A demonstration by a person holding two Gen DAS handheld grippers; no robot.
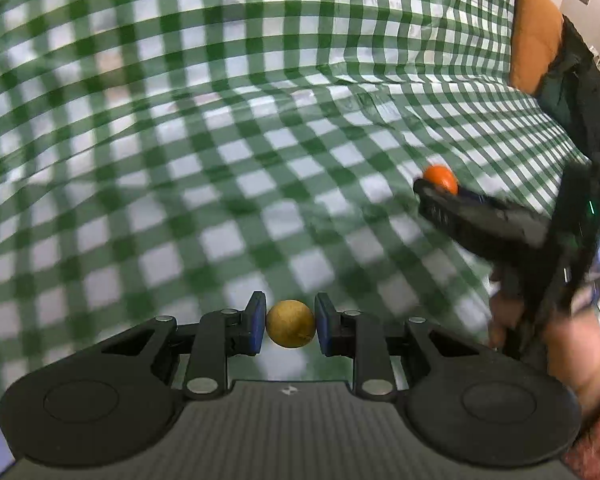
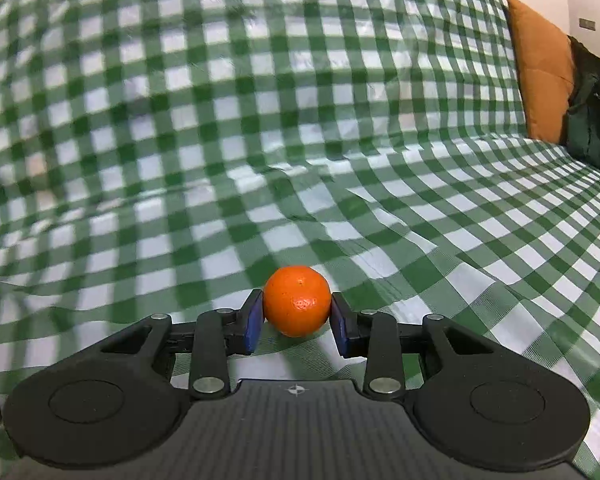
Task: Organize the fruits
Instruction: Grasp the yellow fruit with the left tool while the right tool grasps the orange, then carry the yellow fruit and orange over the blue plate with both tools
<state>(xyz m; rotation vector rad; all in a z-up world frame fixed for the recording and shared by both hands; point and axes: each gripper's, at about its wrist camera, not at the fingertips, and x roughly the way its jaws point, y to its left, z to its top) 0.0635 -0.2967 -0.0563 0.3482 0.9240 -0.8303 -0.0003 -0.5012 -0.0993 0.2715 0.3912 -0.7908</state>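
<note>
Each camera sits on its own gripper just behind the jaws, looking forward along them. The left view tilts steeply down at the checked cloth (image 1: 260, 140), close over it, with the left gripper (image 1: 290, 326) at its bottom edge. The right view faces flatter across the cloth toward the draped back, with the right gripper (image 2: 297, 322) low in frame. Both share the cloth, the orange cushion (image 2: 544, 68) and the dark bag (image 2: 592, 116) at far right. The left view also catches the right gripper at its right side.
</note>
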